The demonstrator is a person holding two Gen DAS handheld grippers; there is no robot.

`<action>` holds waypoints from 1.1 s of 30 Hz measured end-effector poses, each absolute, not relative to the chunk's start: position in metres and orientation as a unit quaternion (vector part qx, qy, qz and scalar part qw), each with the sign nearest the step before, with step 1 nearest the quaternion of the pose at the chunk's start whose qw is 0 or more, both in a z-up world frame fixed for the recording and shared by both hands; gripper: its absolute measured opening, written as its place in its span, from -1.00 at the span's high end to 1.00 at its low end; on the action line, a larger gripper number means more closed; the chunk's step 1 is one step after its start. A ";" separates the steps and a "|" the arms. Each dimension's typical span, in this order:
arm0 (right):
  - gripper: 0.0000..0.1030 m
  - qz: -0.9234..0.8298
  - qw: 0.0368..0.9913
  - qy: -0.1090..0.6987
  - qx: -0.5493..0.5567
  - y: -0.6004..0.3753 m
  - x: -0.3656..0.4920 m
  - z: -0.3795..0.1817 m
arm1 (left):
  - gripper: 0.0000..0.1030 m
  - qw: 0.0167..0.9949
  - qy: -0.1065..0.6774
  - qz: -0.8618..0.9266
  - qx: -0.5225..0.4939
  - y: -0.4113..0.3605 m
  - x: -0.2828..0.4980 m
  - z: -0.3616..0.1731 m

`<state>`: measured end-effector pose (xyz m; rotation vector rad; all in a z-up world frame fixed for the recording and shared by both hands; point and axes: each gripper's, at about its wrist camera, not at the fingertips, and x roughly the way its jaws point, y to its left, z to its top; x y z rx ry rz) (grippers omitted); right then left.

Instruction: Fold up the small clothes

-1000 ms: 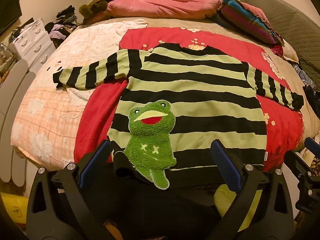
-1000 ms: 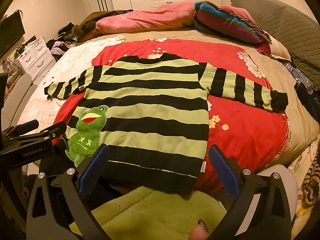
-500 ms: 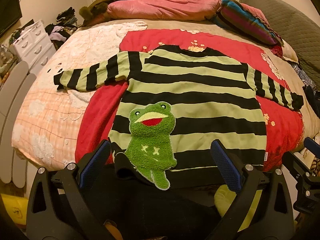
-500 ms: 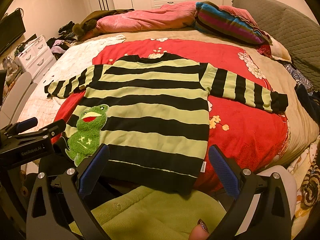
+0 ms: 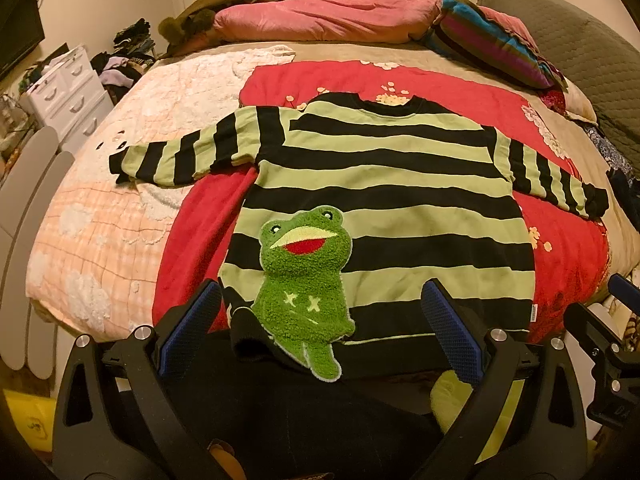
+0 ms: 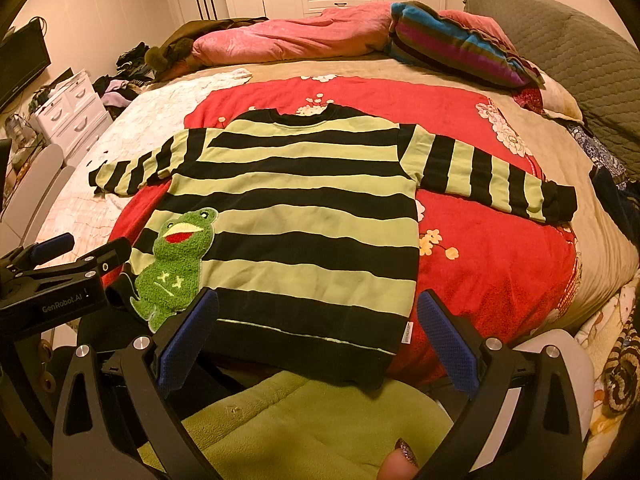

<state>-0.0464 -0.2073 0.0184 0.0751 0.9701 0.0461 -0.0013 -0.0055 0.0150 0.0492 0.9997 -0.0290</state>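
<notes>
A small green-and-black striped sweater (image 5: 384, 184) lies flat, front up, on a red blanket (image 5: 200, 232), sleeves spread to both sides. A fuzzy green frog patch (image 5: 300, 280) sits near its lower left hem. It also shows in the right wrist view (image 6: 296, 216). My left gripper (image 5: 320, 328) is open and empty, just short of the hem by the frog. My right gripper (image 6: 316, 332) is open and empty, at the hem's right half. The left gripper also shows in the right wrist view (image 6: 60, 276).
Pink duvet (image 5: 320, 16), striped pillow (image 5: 492, 48) and grey headboard cushion (image 5: 580, 60) lie at the far end of the bed. A white drawer unit (image 5: 68, 92) and piled clothes stand at left. A green fleece (image 6: 304, 428) lies below the right gripper.
Both views have shifted slightly; the sweater sits a touch lower and closer in frame. Both grippers stay open and empty.
</notes>
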 end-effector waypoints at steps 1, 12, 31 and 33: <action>-0.92 0.022 0.884 0.466 0.036 -0.208 -0.046 0.019 | -0.82 0.877 0.479 -0.014 0.024 -0.005 -0.001 0.015; -0.92 0.022 0.883 0.468 0.038 -0.207 -0.048 0.017 | -0.82 0.878 0.477 -0.013 0.024 -0.005 -0.002 0.015; -0.92 0.038 0.886 0.459 0.055 -0.214 -0.029 0.015 | -0.82 0.879 0.475 -0.005 0.032 -0.009 0.017 0.012; -0.92 0.038 0.887 0.456 0.056 -0.216 -0.025 0.015 | -0.82 0.880 0.473 -0.003 0.031 -0.011 0.020 0.011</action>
